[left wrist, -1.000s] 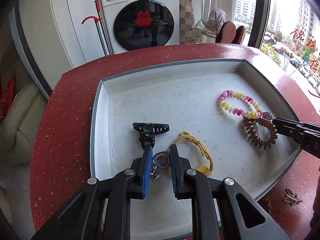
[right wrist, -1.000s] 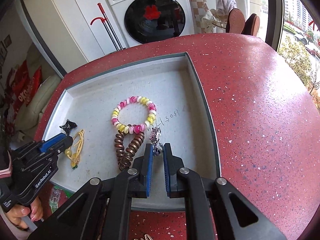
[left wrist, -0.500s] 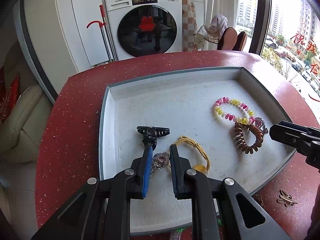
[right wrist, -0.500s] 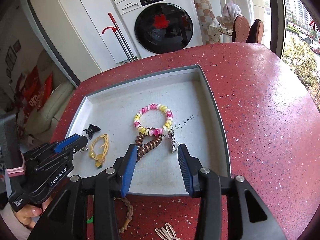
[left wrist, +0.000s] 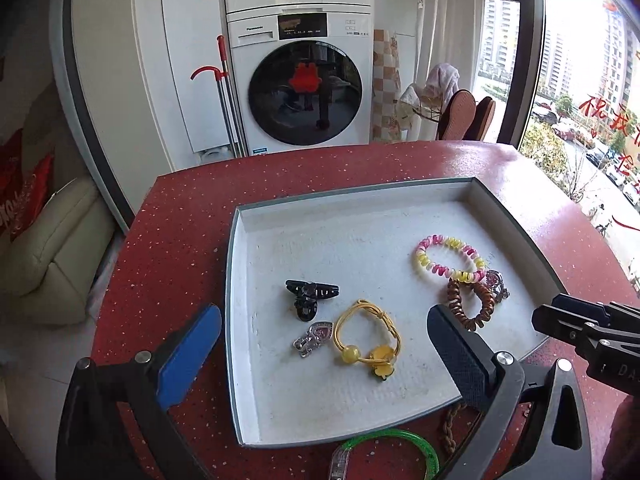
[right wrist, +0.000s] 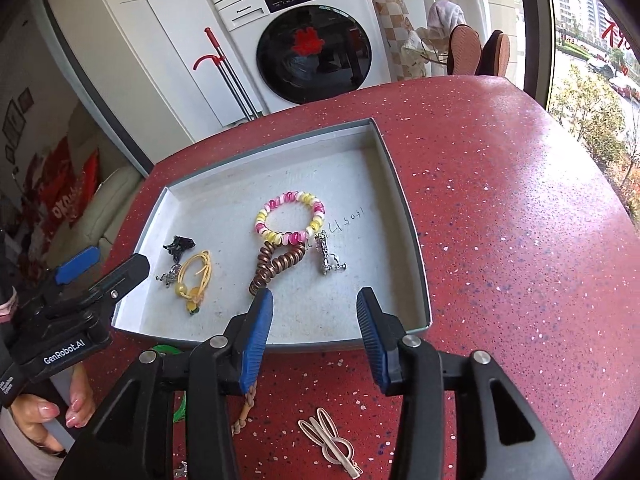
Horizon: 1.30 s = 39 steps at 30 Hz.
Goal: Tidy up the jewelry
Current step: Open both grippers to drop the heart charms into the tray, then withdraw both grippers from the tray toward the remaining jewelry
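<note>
Left gripper point(left wrist: 324, 350) jaws opening wide, nothing gripped, above a silver heart-shaped charm point(left wrist: 313, 338) lying in the shallow grey tray point(left wrist: 234, 320) on the red speckled table point(left wrist: 172, 240), long axis running near-left to far-right. Right gripper point(right wrist: 314, 322) jaws parted, empty.

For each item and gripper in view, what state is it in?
left gripper: opening, nothing between its fingers
right gripper: open, empty
heart charm: lying in tray
yellow cord bracelet: lying in tray
black claw clip: shut, in tray
silver charm: lying in tray
green bangle: outside the tray, on the table
</note>
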Available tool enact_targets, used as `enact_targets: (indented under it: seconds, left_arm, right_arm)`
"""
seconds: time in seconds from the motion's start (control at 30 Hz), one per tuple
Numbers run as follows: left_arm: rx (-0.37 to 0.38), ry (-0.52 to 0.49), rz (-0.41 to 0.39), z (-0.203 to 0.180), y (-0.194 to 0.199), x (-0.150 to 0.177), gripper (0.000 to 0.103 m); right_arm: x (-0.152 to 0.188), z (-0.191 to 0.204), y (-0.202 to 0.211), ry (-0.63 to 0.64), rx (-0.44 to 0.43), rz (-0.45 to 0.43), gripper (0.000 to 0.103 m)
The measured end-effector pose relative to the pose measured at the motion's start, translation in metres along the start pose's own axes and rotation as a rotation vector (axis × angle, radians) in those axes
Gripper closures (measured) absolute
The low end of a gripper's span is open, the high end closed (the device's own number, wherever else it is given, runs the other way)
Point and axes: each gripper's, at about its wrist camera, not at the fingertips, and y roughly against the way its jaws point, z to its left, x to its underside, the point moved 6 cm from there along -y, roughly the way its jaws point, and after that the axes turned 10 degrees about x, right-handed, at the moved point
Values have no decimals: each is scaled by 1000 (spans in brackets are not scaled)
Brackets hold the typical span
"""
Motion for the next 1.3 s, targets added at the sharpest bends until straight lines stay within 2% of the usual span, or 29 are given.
enact_targets:
  seconds: [0.07,0.1,0.27,0.47,0.8,1.13,1.3]
  left_arm:
    - [-4,-5,-20,-1,8,-3,0]
    - [-3,-1,-28,-1,12,-3,0]
    - [11,42,-41,4,30,1,0]
    - [53,116,-44,12,50,12,0]
    - [67,104,-49,-2,79,32,0]
    - [29,99,-37,-11,101,60,0]
    - [19,105,11,-8,99,84,0]
  right_arm:
    - [1,0,4,-4,-6,-5,51]
    - [1,0,7,-1,-9,-8,44]
    - [9,5,21,16,-29,-23,20]
    - [18,7,38,10,-42,-50,15]
    - [32,8,70,0,-75,-82,15]
    - [54,-3,87,25,-79,-42,14]
    - [72,-10,91,37,-77,-18,14]
